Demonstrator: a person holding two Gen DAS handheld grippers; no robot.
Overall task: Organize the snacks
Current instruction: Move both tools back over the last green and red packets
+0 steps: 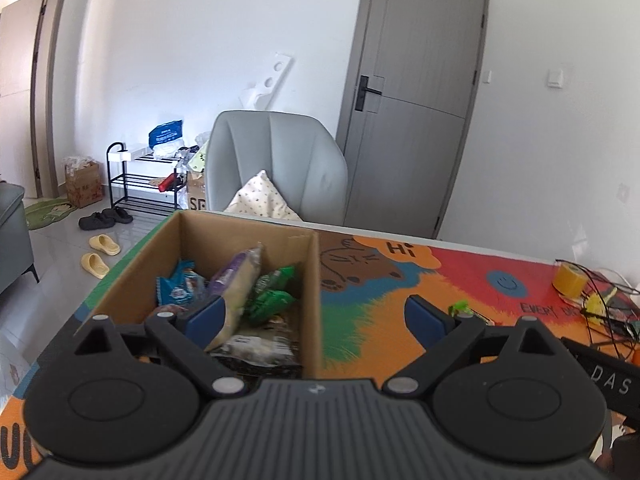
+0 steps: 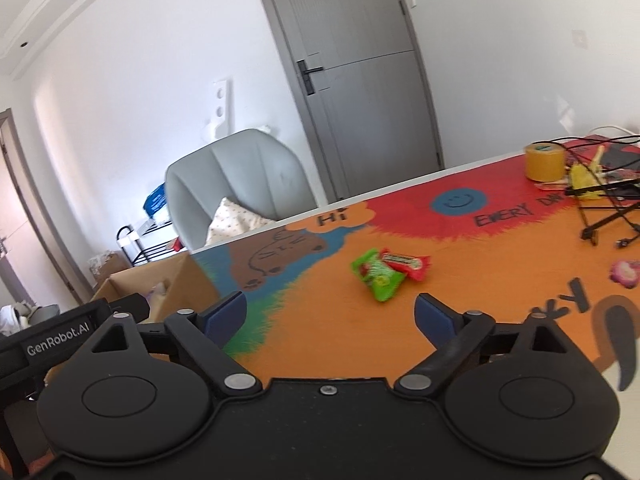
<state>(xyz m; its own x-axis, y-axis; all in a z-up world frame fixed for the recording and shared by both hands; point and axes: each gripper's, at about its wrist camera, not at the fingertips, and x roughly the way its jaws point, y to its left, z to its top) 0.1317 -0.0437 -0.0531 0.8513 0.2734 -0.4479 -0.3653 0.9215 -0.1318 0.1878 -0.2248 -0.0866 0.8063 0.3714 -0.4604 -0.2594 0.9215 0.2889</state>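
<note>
You face plain white walls (image 1: 180,40) lit by soft daylight. A tall grey panelled door (image 1: 416,100) with a black lever handle (image 1: 366,92) stands shut ahead of you. In front of it sits a pale grey padded armchair (image 1: 276,160) holding a cream patterned cushion (image 1: 262,200). To its left a black metal shoe rack (image 1: 140,180) stands on the glossy light tiled floor (image 1: 60,248), with yellow slippers (image 1: 100,254) and black slippers (image 1: 105,218) nearby. An open doorway (image 1: 24,80) shows at far left.

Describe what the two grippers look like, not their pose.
Both the left gripper and right gripper have matte black bodies, blue pads on the fingertips, silver rivets, round side discs and triangular cutouts. The left one's body is ribbed grey. A side housing reads "GenRobot.AI".
</note>
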